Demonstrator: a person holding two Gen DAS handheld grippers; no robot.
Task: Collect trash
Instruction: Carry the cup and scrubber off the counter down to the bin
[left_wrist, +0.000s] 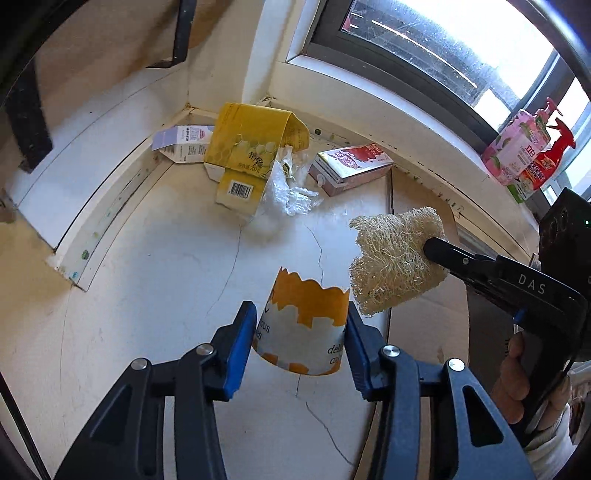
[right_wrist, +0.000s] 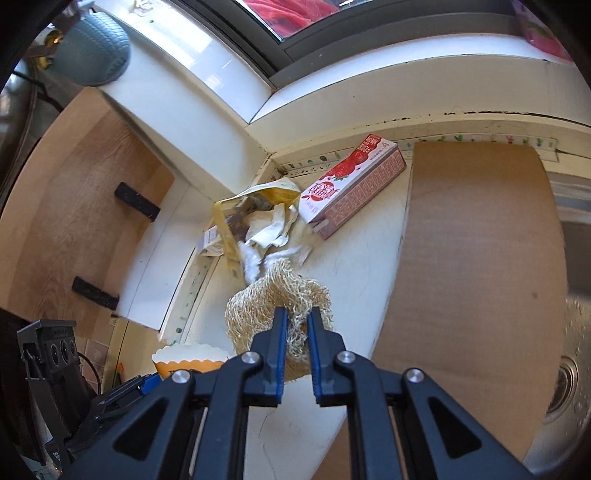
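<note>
Left gripper (left_wrist: 301, 338) clamps a paper cup (left_wrist: 303, 328), orange and white with a jagged torn rim, blue pads pressing both sides. Right gripper (right_wrist: 295, 325) pinches a loofah (right_wrist: 258, 299), coarse, fibrous, straw-coloured, just right of the cup. Ahead on the cracked white counter (left_wrist: 166, 266): a flattened yellow carton (left_wrist: 247, 155), crinkled plastic (left_wrist: 288, 192) and a strawberry milk box (left_wrist: 351, 166), lying flat.

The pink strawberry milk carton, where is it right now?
The pink strawberry milk carton lies flat by the window wall, right of the open yellow box.
</note>
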